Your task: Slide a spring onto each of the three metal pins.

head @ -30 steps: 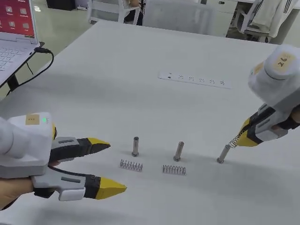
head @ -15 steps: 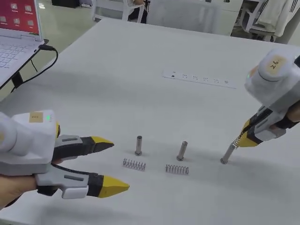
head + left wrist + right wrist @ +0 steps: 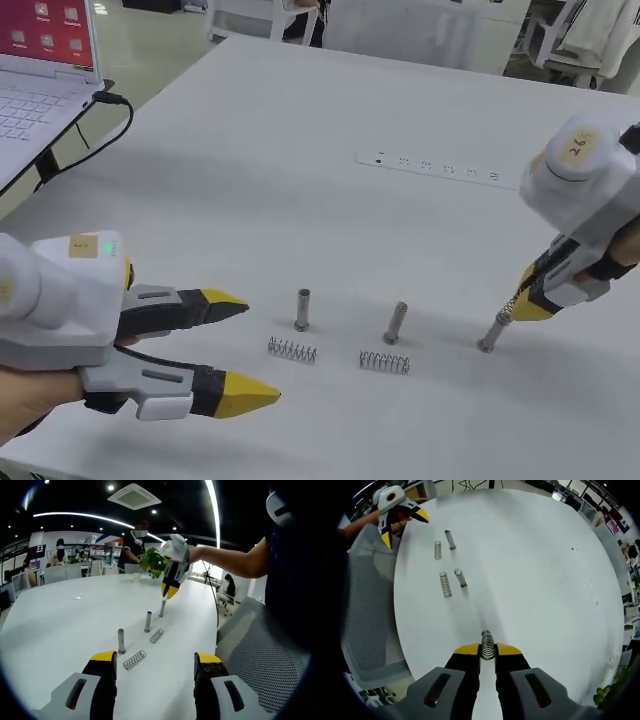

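Three short metal pins stand in a row on the white table: left pin (image 3: 302,309), middle pin (image 3: 396,322), right pin (image 3: 491,335). Two loose springs lie in front of them, one (image 3: 292,350) by the left pin, the other (image 3: 385,362) by the middle pin. My right gripper (image 3: 520,310) is shut on a third spring (image 3: 487,647), whose lower end meets the top of the right pin. My left gripper (image 3: 245,348) hovers open and empty to the left of the left pin; in its own view, the jaws (image 3: 155,660) frame the nearest spring (image 3: 134,660).
An open laptop (image 3: 40,80) with a black cable (image 3: 100,130) sits at the far left. A white power strip (image 3: 440,165) lies on the table beyond the pins. Chairs stand past the far table edge.
My right gripper has come down a little with the spring, bringing its end onto the right pin's top. The left gripper has stayed open in place. The head camera has shifted.
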